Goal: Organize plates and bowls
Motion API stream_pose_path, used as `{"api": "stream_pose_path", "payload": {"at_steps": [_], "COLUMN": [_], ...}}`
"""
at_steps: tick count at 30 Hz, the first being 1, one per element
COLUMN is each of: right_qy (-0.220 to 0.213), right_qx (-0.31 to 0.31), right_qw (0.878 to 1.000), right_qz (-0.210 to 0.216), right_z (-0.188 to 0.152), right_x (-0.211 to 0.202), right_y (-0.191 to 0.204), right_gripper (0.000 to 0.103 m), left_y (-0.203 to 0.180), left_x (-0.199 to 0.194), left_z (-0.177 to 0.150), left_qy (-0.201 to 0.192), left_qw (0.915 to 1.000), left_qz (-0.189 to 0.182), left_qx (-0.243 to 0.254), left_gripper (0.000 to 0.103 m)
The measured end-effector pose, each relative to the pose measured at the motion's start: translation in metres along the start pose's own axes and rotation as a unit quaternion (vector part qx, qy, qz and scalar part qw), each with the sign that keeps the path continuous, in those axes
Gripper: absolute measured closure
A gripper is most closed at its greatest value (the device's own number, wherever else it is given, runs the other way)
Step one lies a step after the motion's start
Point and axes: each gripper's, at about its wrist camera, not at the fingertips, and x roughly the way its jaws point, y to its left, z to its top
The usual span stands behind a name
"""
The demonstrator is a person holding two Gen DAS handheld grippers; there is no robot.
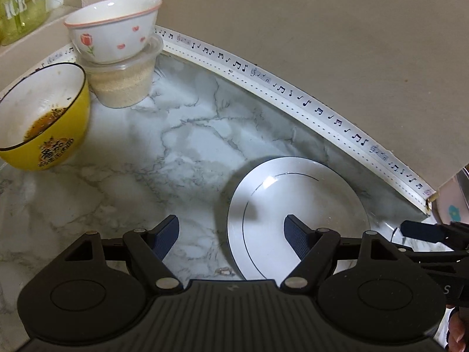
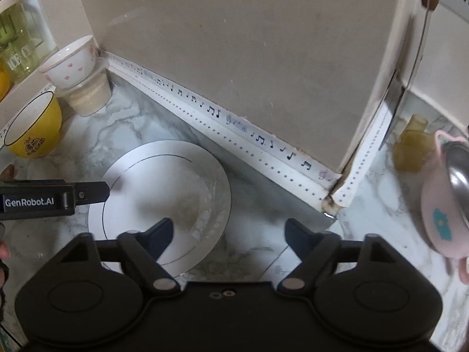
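The marble counter [image 1: 181,135] runs out of sight under both tools at the bottom edge. The white plate [image 2: 164,182] lies flat on it near the taped wall edge [image 2: 263,143], its near rim hidden behind the tongs in both views. At the right edge, a pink bowl [image 2: 439,214] is cut off. A yellow bowl [image 1: 44,117], its inside smeared with brown bits, sits far left, partly cropped. Behind it a flowered bowl [image 1: 114,32] rests on a plastic tub [image 1: 123,85]. The left tongs [image 1: 231,234] and right tongs [image 2: 228,234] both hang wide open, empty, above the plate's edges.
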Motion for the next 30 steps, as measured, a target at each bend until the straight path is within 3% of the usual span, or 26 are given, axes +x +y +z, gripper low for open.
{"api": "stream_pose_path", "payload": {"at_steps": [2,6,13,25,30], "right_qy": [0.006,0.017,0.025,0.036,0.033], "right_qx": [0.005,0.02,0.033,0.075,0.08], "right_qw": [1.0,1.0,0.999,0.995,0.994], "right_qz": [0.002,0.011,0.026,0.062,0.064], "right_z": [0.002,0.004,0.007,0.005,0.003], "right_x": [0.005,0.012,0.016,0.019,0.017], "right_y": [-0.001,-0.004,-0.006,-0.015,-0.016], "right_gripper": [0.035,0.047,0.062,0.089,0.091], "left_y": [0.002,0.006,0.012,0.023,0.021], "left_x": [0.005,0.012,0.018,0.023,0.02], "left_z": [0.003,0.006,0.008,0.006,0.005], "left_qy": [0.003,0.015,0.027,0.029,0.024], "left_qw": [1.0,0.9995,0.9981,0.995,0.9955], "left_qz": [-0.004,-0.018,-0.04,-0.059,-0.058], "left_qx": [-0.007,-0.021,-0.039,-0.075,-0.071], "left_gripper": [0.025,0.048,0.07,0.09,0.09]}}
